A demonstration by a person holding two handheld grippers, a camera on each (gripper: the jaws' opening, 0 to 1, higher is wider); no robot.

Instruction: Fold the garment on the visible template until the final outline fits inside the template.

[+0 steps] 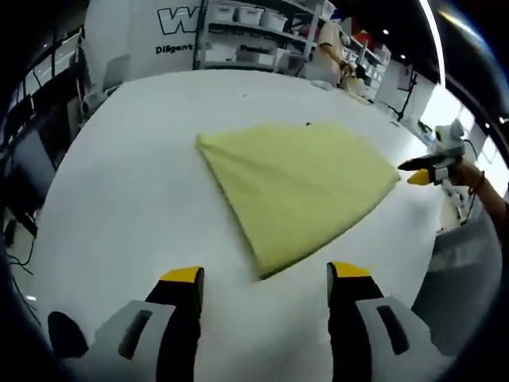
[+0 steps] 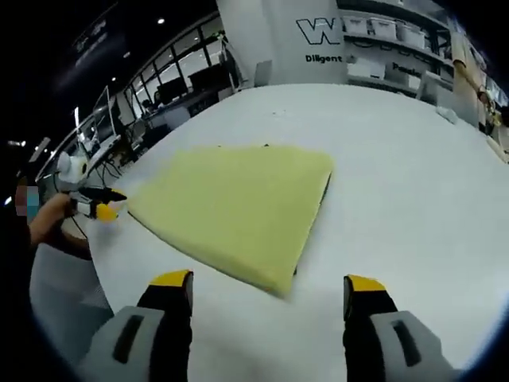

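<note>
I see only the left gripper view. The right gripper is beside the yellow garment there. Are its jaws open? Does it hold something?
Observer: In the right gripper view the right gripper has jaws wide apart, nothing between them.
Operator: Does something show under the garment?
Observer: A thin dark strip runs along one edge of the folded yellow garment; what it is, I cannot tell.
Operator: Where is my gripper?
Observer: The left gripper is close beside the garment's corner, held by a hand.

Qty: 1 yellow garment point(image 1: 298, 187), folded. 1 white table point(image 1: 135, 199). 2 grippers: left point(image 1: 264, 277), right point(image 2: 269, 282). 1 shelf unit point(image 1: 262, 32) in bkgd.
</note>
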